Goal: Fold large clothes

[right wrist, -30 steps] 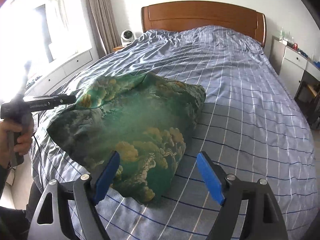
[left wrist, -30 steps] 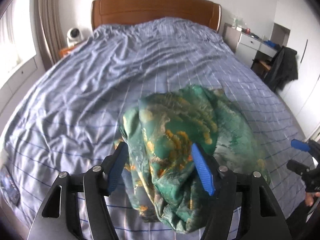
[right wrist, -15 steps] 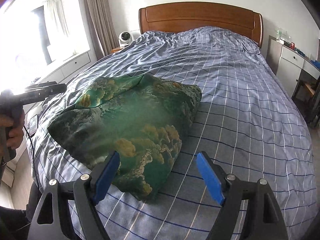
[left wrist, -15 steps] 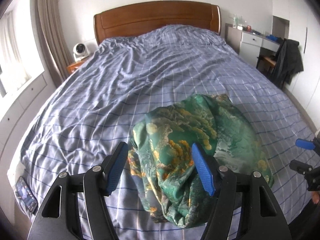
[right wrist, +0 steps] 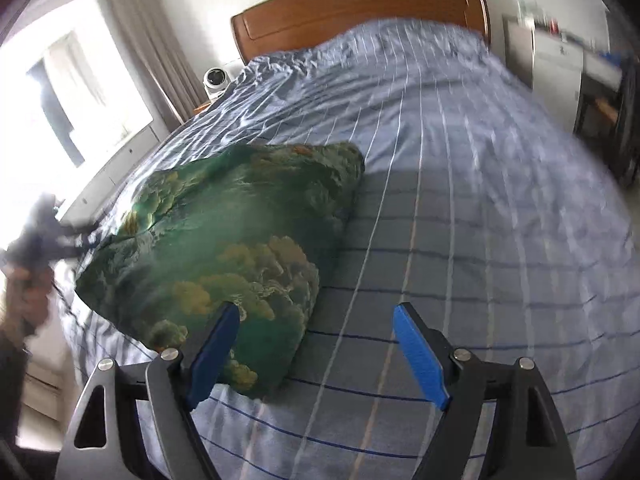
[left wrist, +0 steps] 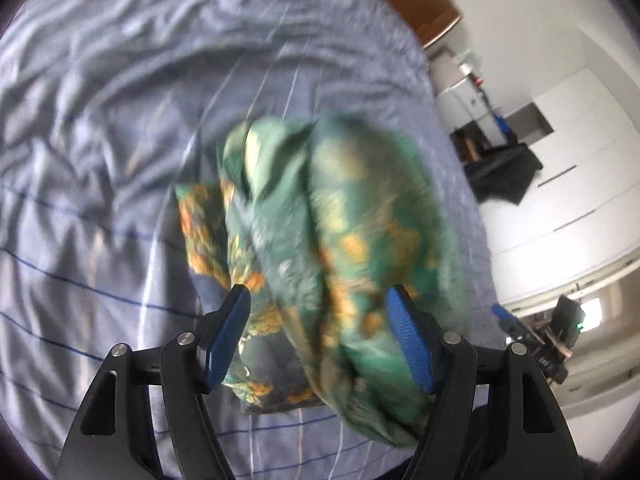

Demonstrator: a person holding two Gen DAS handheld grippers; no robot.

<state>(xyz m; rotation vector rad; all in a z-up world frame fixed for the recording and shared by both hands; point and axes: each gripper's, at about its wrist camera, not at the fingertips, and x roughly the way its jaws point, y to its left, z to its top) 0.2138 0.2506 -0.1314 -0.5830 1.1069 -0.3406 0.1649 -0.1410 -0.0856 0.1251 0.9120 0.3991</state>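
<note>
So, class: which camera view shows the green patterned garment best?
The right wrist view: the green patterned garment is sharp and seen whole on the bed. The left wrist view blurs it and its near edge is hidden.

A blue striped bedspread [right wrist: 460, 184] covers the bed below a wooden headboard [right wrist: 360, 12], a small white fan [right wrist: 216, 79] beside it.

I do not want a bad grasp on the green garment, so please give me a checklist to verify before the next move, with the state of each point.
1. Left gripper open: ok.
2. Right gripper open: ok.
3. Green garment lies on the bed, bunched, not spread: not ok for folding.
4. Garment between the left fingers: cannot tell, the left wrist view is blurred.
5. Right gripper lined up with the garment: not ok, only its left finger overlaps the edge.
6. A hem or corner to grasp: cannot tell.
</note>
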